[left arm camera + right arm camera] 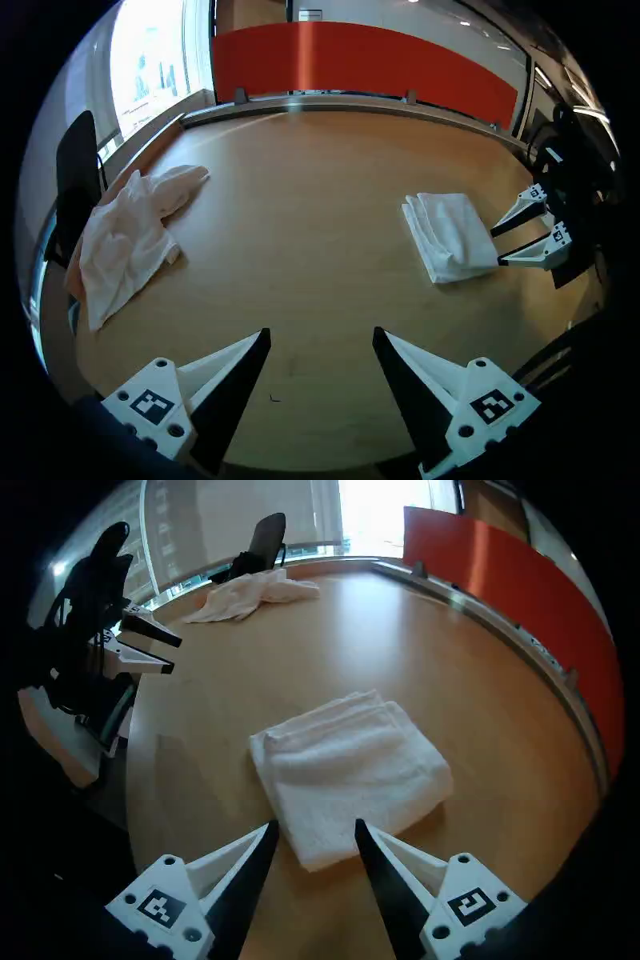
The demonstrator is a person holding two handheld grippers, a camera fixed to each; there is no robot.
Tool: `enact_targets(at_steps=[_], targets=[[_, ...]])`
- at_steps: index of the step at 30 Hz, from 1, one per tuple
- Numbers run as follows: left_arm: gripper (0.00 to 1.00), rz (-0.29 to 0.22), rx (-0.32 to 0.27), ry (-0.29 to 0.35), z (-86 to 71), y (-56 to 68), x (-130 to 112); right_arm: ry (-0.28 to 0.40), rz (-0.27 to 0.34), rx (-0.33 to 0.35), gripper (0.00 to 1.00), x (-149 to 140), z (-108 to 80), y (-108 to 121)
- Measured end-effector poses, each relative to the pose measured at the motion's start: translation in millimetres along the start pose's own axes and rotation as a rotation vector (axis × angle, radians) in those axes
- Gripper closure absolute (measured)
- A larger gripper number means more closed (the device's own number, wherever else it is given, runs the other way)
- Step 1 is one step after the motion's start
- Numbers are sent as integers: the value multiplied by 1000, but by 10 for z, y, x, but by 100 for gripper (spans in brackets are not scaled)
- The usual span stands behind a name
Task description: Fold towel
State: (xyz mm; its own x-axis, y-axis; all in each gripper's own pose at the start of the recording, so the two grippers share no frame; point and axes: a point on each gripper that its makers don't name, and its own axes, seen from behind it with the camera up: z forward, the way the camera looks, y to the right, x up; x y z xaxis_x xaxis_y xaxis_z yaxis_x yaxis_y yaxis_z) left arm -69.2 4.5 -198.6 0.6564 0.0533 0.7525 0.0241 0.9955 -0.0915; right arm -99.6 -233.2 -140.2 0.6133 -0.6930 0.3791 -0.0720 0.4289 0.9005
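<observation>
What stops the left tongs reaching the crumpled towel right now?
Probably nothing, so yes: the left tongs are open and bare table lies between them and the crumpled towel.

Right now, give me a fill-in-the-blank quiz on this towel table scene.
The white towel nearest the right gripper is neatly ____.
Counting the crumpled towel, the table holds ____ towels.
The panel behind the table is ____.
The left gripper is open and holds ____.
Missing words: folded, two, red, nothing.
</observation>
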Motion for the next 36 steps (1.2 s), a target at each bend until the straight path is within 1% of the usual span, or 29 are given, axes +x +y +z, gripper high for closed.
enact_targets(at_steps=[12,14,23,28,30,32,36], targets=[[5,3,-7,6,10,41,28,-17,51,-37,27,-280,-12,-31],[5,4,-8,5,15,48,29,-21,61,-41,29,-328,-7,-43],[5,7,-11,5,26,64,40,-16,104,-67,46,-402,74,-62],[5,7,-10,6,22,62,41,-15,109,-85,56,-417,107,-61],[5,8,-9,7,21,58,38,-15,109,-96,62,-422,115,-50],[5,8,-7,7,20,55,34,-12,112,-111,71,-421,114,-30],[5,6,-8,6,20,58,25,-7,122,-122,79,-430,109,-15]])
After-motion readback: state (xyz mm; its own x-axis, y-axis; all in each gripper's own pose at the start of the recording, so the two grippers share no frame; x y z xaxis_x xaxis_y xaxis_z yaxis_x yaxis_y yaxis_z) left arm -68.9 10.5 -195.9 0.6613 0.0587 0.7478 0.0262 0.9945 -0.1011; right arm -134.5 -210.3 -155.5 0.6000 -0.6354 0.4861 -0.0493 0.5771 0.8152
